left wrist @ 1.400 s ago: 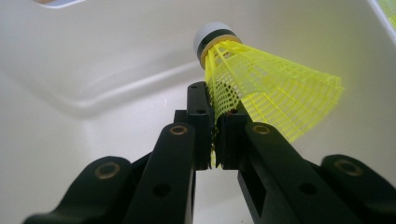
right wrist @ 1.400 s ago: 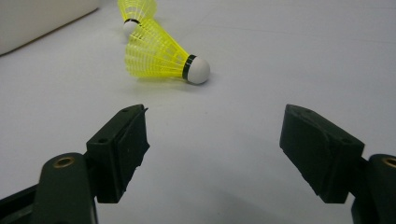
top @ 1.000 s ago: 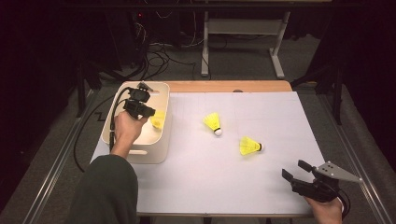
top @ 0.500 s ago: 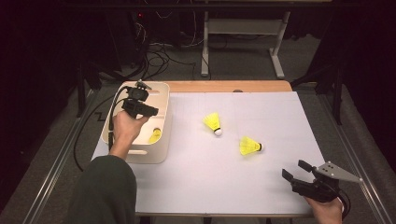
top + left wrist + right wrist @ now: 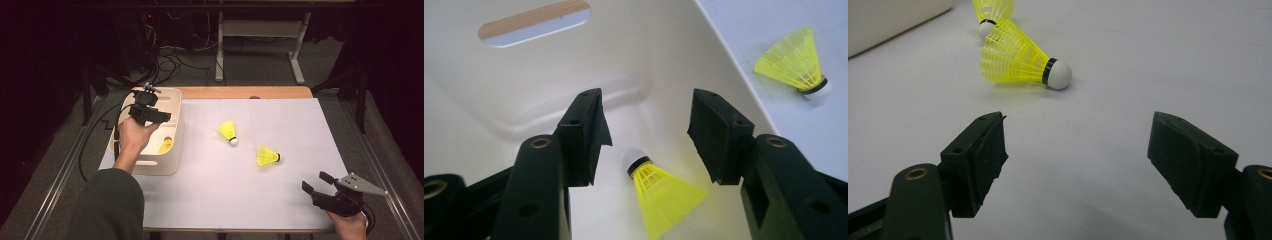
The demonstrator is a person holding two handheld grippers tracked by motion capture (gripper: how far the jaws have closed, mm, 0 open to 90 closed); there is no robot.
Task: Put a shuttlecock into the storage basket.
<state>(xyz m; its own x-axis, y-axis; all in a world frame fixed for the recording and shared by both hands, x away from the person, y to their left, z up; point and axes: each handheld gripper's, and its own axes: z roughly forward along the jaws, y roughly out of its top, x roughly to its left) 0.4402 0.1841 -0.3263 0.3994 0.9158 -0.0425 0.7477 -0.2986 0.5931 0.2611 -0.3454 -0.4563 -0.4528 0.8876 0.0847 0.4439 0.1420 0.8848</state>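
A yellow shuttlecock (image 5: 166, 146) with a white cork lies on the floor of the cream bin (image 5: 152, 167) at the table's left. My left gripper (image 5: 163, 119) hangs over the bin, open. In the left gripper view that shuttlecock (image 5: 663, 194) lies below and between the parted jaws of the left gripper (image 5: 646, 125), untouched. Two more yellow shuttlecocks (image 5: 228, 131) (image 5: 267, 156) lie on the white table. My right gripper (image 5: 315, 181) rests open near the front right edge. In the right gripper view the right gripper (image 5: 1075, 150) faces the nearer shuttlecock (image 5: 1020, 60), well short of it.
The white tabletop (image 5: 300, 120) has a wooden strip (image 5: 245, 92) along its far edge. A cable (image 5: 95, 135) trails from the left gripper off the table's left side. The bin's handle slot (image 5: 534, 22) shows in its far wall. Table legs and cables stand beyond on the dark floor.
The shuttlecock that was up by the left gripper's jaws has dropped onto the bin's floor. The right gripper has stayed where it was.
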